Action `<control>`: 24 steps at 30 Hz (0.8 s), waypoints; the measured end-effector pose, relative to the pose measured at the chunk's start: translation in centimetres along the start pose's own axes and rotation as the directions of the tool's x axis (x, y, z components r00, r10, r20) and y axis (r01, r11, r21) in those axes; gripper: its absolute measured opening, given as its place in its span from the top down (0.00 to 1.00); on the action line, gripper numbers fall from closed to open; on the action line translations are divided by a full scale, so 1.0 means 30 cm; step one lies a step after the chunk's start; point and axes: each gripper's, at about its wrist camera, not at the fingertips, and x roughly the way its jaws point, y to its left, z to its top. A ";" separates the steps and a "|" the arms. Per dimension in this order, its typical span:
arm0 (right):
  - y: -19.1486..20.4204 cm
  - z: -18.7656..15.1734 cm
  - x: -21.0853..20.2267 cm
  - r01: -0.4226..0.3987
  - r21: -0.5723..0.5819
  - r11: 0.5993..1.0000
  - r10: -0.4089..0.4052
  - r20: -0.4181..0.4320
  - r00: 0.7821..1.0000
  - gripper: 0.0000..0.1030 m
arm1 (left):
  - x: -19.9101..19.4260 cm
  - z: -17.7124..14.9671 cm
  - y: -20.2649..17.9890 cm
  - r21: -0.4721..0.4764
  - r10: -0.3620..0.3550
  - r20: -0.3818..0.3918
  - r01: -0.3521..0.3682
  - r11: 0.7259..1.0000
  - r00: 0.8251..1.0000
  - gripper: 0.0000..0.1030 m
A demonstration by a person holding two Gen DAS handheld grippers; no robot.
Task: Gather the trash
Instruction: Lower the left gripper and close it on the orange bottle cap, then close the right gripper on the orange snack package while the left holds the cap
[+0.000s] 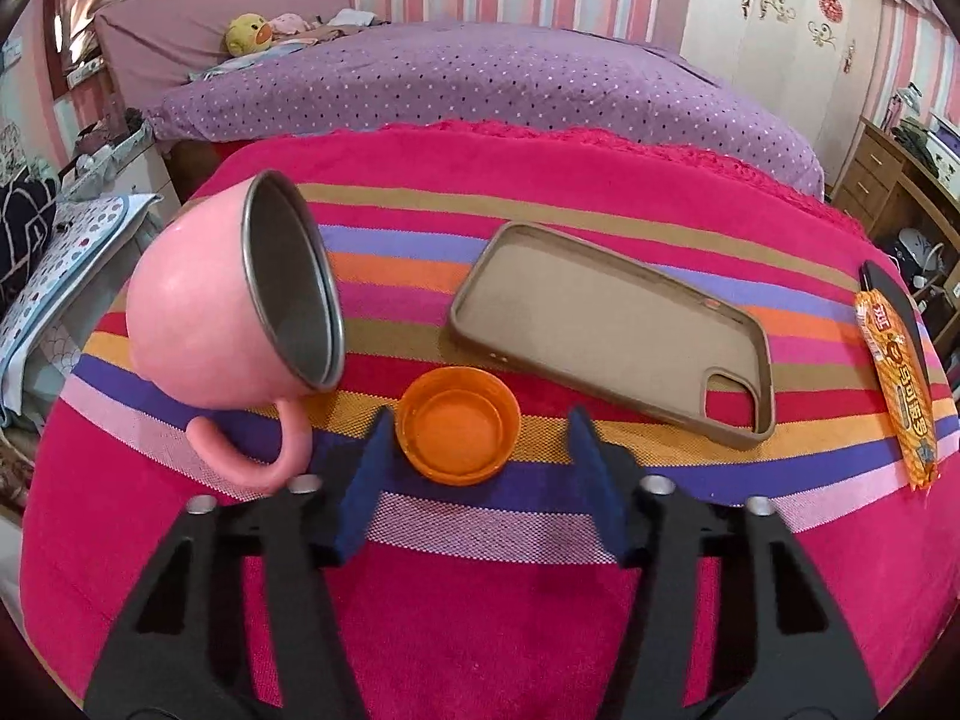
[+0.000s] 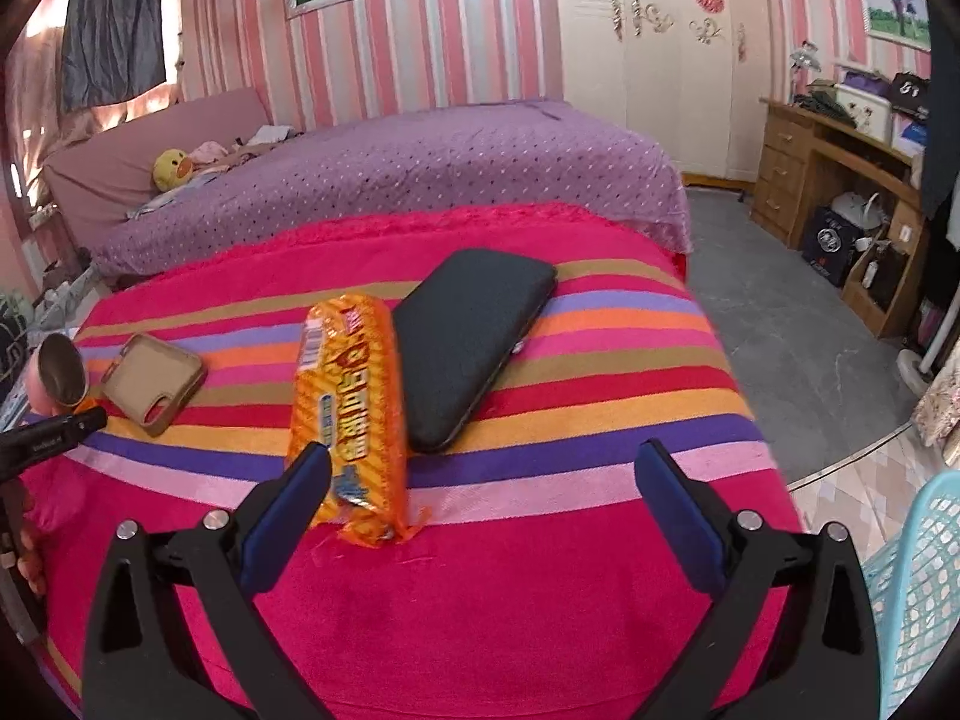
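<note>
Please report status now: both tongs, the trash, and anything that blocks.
Left tongs open, straddling orange cap. Right tongs open, empty; orange wrapper lies by its left finger. Pink mug on its side close left of cap; phone case behind.

Orange bottle cap [image 1: 459, 433] open side up on striped cloth; orange snack wrapper [image 2: 351, 414] lying flat.

You see only a slice of the blue basket [image 2: 918, 594] at the picture's edge. The wrapper [image 2: 351, 414] print looks too blurry to read.
</note>
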 end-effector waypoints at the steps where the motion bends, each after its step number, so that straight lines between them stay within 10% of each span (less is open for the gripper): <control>1: 0.006 -0.001 0.005 -0.013 0.001 1.000 0.013 -0.011 1.000 0.04 | 0.000 -0.001 0.000 0.003 0.000 0.002 -0.001 1.000 1.000 0.59; 12: 0.151 -0.005 0.133 -0.074 -0.118 0.990 0.057 -0.144 0.988 0.06 | -0.045 -0.057 -0.019 0.034 0.017 0.009 -0.017 0.999 1.000 0.62; 24: 0.166 -0.032 0.119 -0.075 -0.170 0.983 0.052 -0.137 0.989 0.75 | -0.109 -0.132 -0.081 0.083 -0.007 0.014 0.006 0.997 1.000 0.62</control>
